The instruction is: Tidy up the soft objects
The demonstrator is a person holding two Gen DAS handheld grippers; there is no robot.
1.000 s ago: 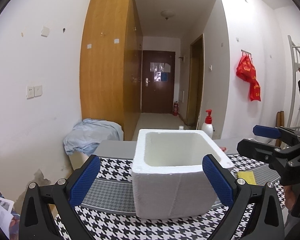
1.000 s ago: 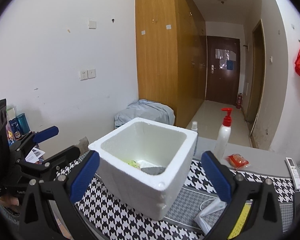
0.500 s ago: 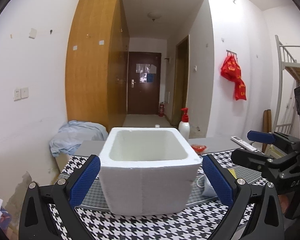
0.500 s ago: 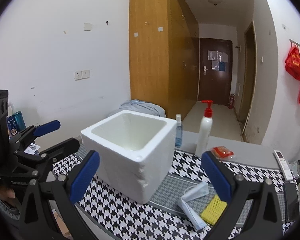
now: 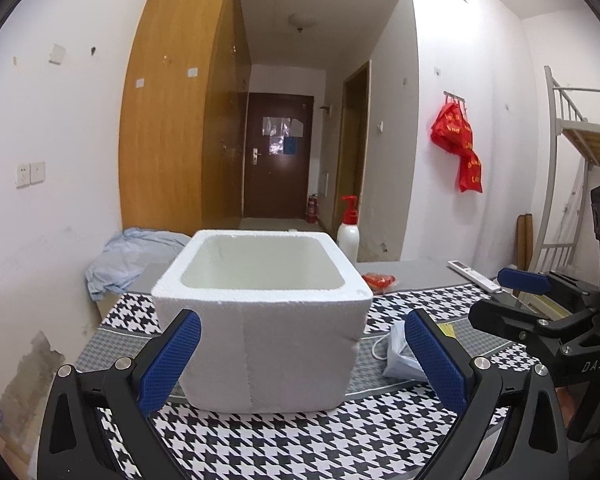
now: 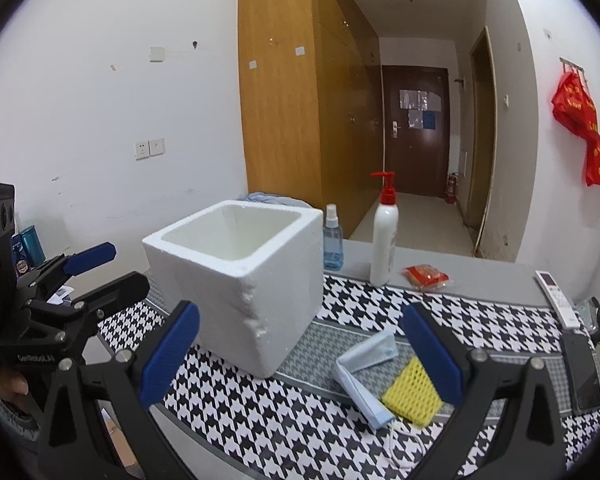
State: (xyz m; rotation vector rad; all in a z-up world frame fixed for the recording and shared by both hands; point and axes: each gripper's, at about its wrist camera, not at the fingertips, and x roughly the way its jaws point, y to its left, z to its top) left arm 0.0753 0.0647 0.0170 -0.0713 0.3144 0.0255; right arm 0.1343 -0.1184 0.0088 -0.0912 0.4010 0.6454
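Yellow sponge (image 6: pixel 407 394) lies nearest, close to the near edge of the surface (image 6: pixel 480 316), touching a pale blue face mask (image 6: pixel 366 376) whose white cord trails toward that edge. The right claw (image 6: pixel 300 354) hangs above them with its blue pads spread wide and nothing between them. The left claw (image 5: pixel 298 362) is equally spread and empty, facing the near wall of the white foam box (image 5: pixel 260 344).

Judging from this, the likeliest slip is a pinch that catches sponge and mask together, since they touch; the loose cord could also snag on a pad and drag the mask off the edge. The foam box looks light, so a nudge from either claw might slide it across the patterned cloth or chip its already crumbled corner.

Farther back, the foam box stands upright and open near the middle of the surface. Its floor is hidden from both views, so its contents cannot be told. Behind it, toward the far edge, stand a small blue spray bottle (image 6: pixel 333 238) and a white pump bottle (image 6: pixel 384 236), with a red packet (image 6: pixel 426 274) just beside the latter.
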